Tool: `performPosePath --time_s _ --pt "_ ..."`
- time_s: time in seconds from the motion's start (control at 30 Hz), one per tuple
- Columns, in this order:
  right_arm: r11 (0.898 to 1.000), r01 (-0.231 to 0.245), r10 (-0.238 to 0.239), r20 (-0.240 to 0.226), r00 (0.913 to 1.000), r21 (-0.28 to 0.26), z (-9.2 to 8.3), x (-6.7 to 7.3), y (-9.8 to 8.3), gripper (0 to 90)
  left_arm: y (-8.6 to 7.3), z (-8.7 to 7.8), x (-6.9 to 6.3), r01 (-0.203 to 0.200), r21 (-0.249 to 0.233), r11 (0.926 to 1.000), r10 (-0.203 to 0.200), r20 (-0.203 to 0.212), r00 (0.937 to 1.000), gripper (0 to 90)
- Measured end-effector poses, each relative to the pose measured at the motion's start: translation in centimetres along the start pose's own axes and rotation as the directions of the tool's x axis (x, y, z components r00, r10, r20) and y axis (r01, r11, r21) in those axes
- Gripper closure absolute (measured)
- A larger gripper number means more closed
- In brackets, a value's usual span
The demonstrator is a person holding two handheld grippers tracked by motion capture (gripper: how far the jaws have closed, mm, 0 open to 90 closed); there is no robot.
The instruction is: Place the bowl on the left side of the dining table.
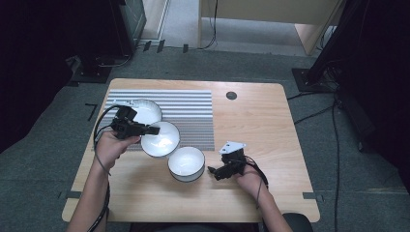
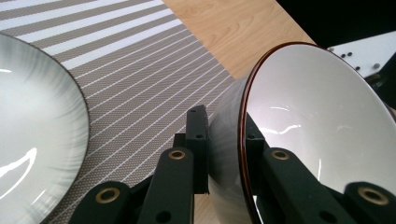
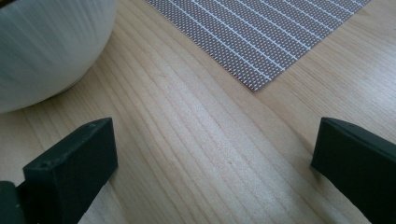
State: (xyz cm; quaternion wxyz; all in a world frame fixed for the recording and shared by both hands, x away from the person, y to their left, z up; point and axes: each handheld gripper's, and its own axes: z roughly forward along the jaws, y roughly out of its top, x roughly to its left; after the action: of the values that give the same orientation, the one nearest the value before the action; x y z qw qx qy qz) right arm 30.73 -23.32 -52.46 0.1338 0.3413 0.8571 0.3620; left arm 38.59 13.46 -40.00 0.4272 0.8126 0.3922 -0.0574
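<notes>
Left gripper [image 1: 153, 130] clamps the rim of the rigid, slippery, breakable bowl [image 1: 161, 140] at frame centre-left; grip the rim squarely.

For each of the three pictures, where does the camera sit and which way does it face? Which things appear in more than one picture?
High view: above the person's side, looking forward and down on the table; both forearms, left gripper and right gripper show.
Left gripper view: on the left gripper, looking along its jaws, shut on the tilted bowl rim.
Right gripper view: on the right gripper, low over the wood, jaws wide apart.
Shared: the striped mat shows in all three; the held bowl in the high and left views.
</notes>
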Motion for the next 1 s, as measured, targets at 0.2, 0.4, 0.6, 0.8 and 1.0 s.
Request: performPosePath --time_s 0.2,0.4,0.6,0.8,1.0 --pt "1.000 -0.006 0.006 -0.002 1.0000 0.001 -0.1 0.0 0.0 0.0 -0.2 -0.4 0.9 0.023 -0.011 0.9997 -0.024 -0.029 0.9993 80.2" --pt "1.000 -0.004 0.004 -0.004 1.0000 0.001 0.0 0.0 0.0 0.0 -0.5 0.1 1.7 0.033 -0.012 0.9994 -0.033 -0.053 0.9980 80.5" --pt "1.000 -0.003 0.003 -0.003 1.0000 0.001 0.0 0.0 0.0 0.0 -0.6 0.7 2.5 0.020 -0.011 0.9997 -0.021 -0.044 0.9988 80.6" --pt "1.000 -0.003 0.003 -0.003 1.0000 0.001 0.0 0.0 0.0 0.0 -0.8 0.6 3.2 0.034 -0.029 0.9990 -0.035 -0.049 0.9982 80.6" --pt "1.000 -0.003 0.003 -0.003 1.0000 0.000 0.0 0.0 0.0 0.0 -0.9 1.5 3.4 0.015 -0.014 0.9998 -0.016 -0.063 0.9979 80.6"
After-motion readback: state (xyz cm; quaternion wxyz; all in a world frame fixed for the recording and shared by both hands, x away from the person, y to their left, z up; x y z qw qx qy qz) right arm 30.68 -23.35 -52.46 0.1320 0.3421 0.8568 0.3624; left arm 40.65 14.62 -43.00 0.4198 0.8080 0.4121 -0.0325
